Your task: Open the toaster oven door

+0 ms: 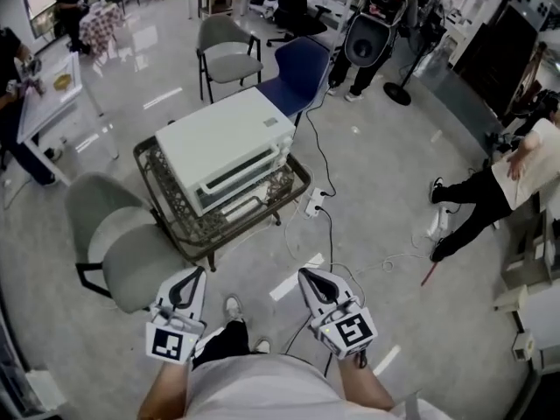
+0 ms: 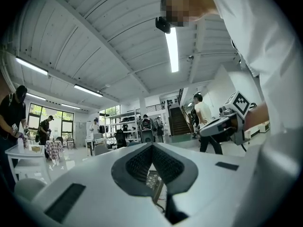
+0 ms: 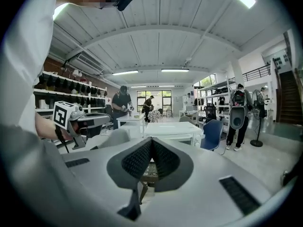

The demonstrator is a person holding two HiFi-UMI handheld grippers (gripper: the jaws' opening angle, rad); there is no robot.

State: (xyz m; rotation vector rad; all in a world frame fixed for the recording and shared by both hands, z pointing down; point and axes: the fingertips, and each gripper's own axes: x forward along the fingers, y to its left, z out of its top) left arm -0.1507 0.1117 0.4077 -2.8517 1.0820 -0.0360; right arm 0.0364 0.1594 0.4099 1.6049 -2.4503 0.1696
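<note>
I have both grippers low and close to the body, side by side. The left gripper [image 1: 194,278] has its jaws closed, the ribbed pads meeting at the tip with nothing between them. The right gripper [image 1: 311,280] is the same, pads together and empty.

The toaster oven [image 1: 223,143] is ahead of both grippers, a little nearer the left one's line and well apart from either. It is a white box with its front turned towards the right gripper's side. Its door [image 1: 249,182] is closed flat against the body, so I cannot see what is inside.

The oven stands in a low table [image 1: 166,204] with a raised woven rim, which holds it like a tray; I can make out nothing else on it.

A grey chair [image 1: 118,243] is just left of the left gripper. A blue chair [image 1: 302,68] is beyond the oven. A power strip [image 1: 315,201] lies on the floor ahead of the right gripper, beside the table.
</note>
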